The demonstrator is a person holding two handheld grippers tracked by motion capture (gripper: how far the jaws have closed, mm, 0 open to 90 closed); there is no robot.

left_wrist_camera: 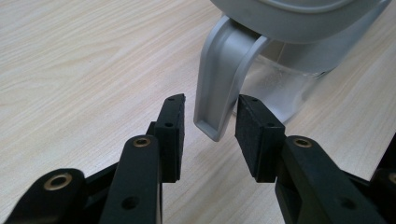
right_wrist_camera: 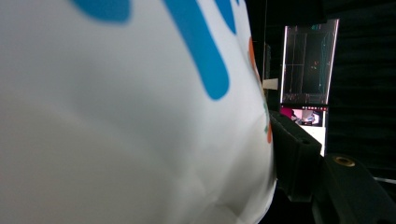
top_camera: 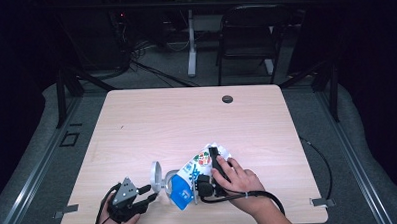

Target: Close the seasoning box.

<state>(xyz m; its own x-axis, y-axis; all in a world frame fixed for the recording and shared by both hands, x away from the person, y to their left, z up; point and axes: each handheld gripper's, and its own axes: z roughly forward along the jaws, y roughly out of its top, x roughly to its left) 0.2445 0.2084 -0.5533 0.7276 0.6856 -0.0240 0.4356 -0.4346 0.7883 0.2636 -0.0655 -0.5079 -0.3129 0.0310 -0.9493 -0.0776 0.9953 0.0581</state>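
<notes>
A clear pitcher (top_camera: 165,182) with a grey lid (left_wrist_camera: 299,14) stands near the table's front edge. Its grey handle (left_wrist_camera: 219,79) hangs between the two jaws of my left gripper (left_wrist_camera: 208,105), with a thin gap on each side, so this gripper is open. In the high view my left gripper (top_camera: 152,192) points right at the pitcher. Just right of the pitcher, a white and blue printed bag (top_camera: 188,181) is tilted toward it. My right gripper (top_camera: 208,171) is shut on the bag (right_wrist_camera: 116,116), and one black pad (right_wrist_camera: 290,151) presses into its side.
The wooden table (top_camera: 187,122) has a round cable hole (top_camera: 227,99) at the back. Beyond it stand a black chair (top_camera: 249,35) and a white desk leg (top_camera: 190,47). A lit screen (right_wrist_camera: 306,70) glows in the dark behind the bag.
</notes>
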